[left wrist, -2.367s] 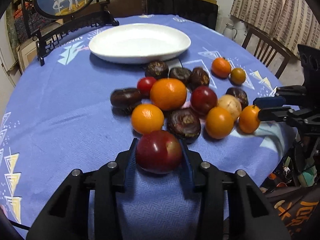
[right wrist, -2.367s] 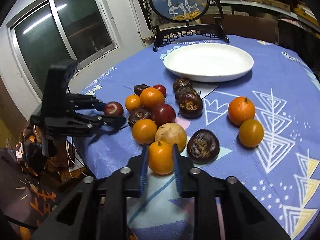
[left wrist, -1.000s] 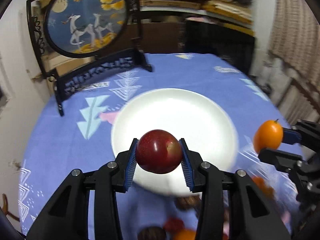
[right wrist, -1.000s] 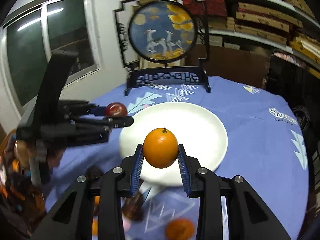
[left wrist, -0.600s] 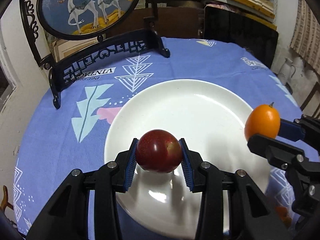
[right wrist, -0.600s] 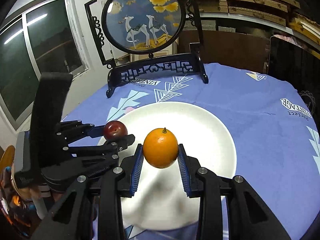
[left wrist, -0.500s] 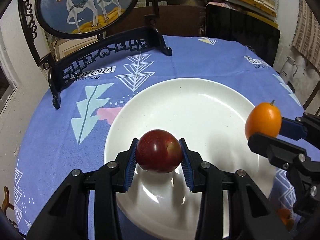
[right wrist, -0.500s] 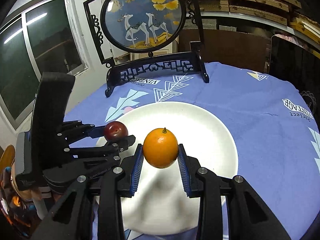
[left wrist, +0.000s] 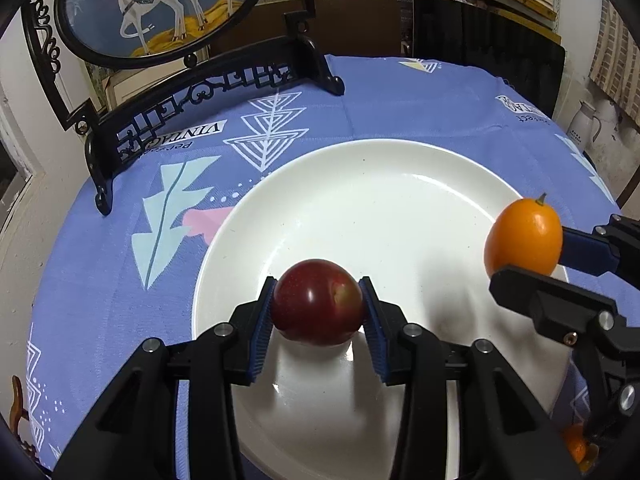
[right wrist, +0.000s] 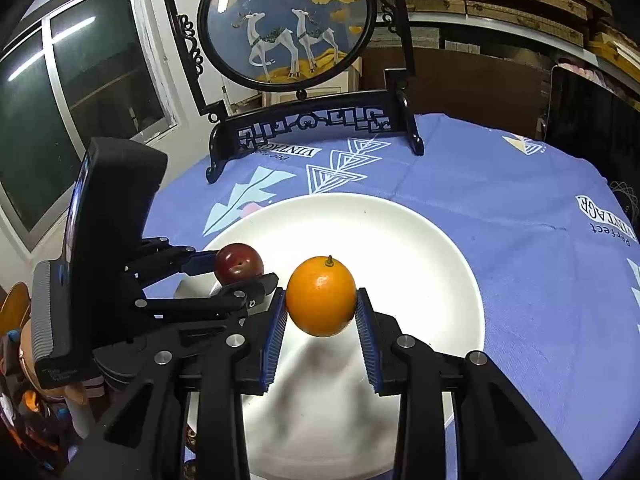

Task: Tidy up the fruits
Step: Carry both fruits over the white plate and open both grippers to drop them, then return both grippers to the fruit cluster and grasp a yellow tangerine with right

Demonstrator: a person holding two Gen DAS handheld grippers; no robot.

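My left gripper [left wrist: 318, 304] is shut on a dark red plum [left wrist: 316, 300] and holds it low over the near left part of a white plate [left wrist: 384, 184]. My right gripper [right wrist: 321, 300] is shut on a small orange fruit [right wrist: 321, 295] and holds it over the plate [right wrist: 440, 248]. The orange fruit also shows in the left wrist view [left wrist: 522, 236], over the plate's right rim. The plum shows in the right wrist view [right wrist: 239, 266], over the plate's left side. The plate holds no fruit.
A black carved stand [left wrist: 208, 84] with a round deer picture [right wrist: 286, 20] stands behind the plate on the blue patterned tablecloth [left wrist: 420, 96]. An orange fruit [left wrist: 576, 446] peeks out at the lower right. A window [right wrist: 80, 80] is at the left.
Both grippers lifted their fruits from the pile and carried them to the plate. In the last half second both have moved in closer and lower over it.
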